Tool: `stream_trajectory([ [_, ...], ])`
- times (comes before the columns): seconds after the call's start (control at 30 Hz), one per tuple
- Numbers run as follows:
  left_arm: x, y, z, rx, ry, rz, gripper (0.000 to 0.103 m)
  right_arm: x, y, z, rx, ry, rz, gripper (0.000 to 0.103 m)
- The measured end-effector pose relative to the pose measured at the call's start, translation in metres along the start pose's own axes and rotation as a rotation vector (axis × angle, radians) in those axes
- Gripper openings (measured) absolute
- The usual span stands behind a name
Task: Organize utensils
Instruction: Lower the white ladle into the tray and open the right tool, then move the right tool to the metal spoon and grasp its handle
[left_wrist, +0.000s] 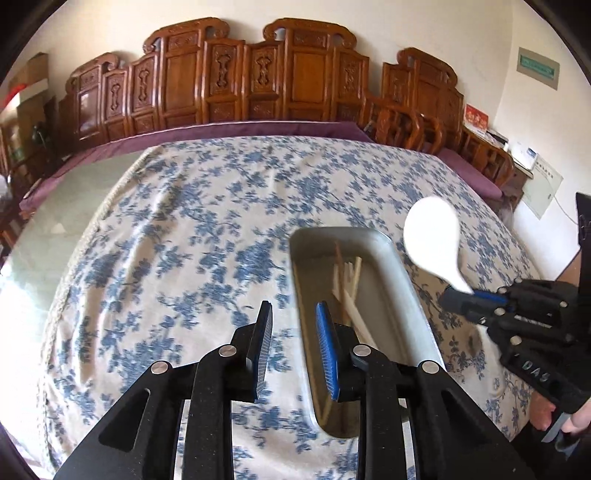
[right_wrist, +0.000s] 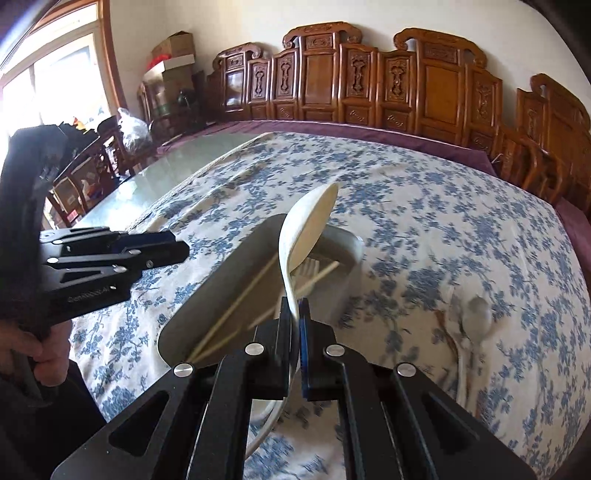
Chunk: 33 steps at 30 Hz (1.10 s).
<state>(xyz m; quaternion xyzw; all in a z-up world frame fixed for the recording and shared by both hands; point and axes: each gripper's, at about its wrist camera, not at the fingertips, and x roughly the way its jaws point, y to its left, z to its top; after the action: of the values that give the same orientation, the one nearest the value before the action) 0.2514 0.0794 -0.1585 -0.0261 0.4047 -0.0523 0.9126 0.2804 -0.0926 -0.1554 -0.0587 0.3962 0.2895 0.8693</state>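
My right gripper (right_wrist: 295, 305) is shut on the handle of a white spoon (right_wrist: 310, 229), whose bowl sticks up above a metal tray (right_wrist: 221, 280). The left wrist view shows that spoon (left_wrist: 432, 240) held by the right gripper (left_wrist: 458, 295) just right of the tray (left_wrist: 406, 280). Pale chopsticks (left_wrist: 351, 291) lie inside the tray, seen again as chopsticks (right_wrist: 258, 299) beneath the spoon. My left gripper (left_wrist: 293, 306) stands open over the tray's left rim with nothing between its fingers. It appears from the side as the left gripper (right_wrist: 177, 247). A second spoon (right_wrist: 476, 317) lies on the cloth at the right.
A blue-flowered cloth (left_wrist: 184, 221) covers most of the table, and bare glass top (right_wrist: 177, 166) shows at its left. Carved wooden chairs (left_wrist: 229, 81) line the far side. A hand (right_wrist: 40, 350) grips the left tool's handle.
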Motion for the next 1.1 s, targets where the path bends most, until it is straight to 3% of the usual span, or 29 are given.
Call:
stream_trajectory([
  [0.57,-0.002,0.032,0.0,-0.059,-0.006,0.057,0.023,0.073,0.016,0.012,0.054,0.107,0.035,0.005],
  [0.9,-0.007,0.029,0.001,-0.061,-0.016,0.053,0.023,0.074,0.012,0.006,0.067,0.111,0.068,0.011],
  [1.1,-0.012,0.018,0.001,-0.049,-0.032,0.03,0.023,0.049,0.004,0.005,0.068,0.068,0.099,0.011],
])
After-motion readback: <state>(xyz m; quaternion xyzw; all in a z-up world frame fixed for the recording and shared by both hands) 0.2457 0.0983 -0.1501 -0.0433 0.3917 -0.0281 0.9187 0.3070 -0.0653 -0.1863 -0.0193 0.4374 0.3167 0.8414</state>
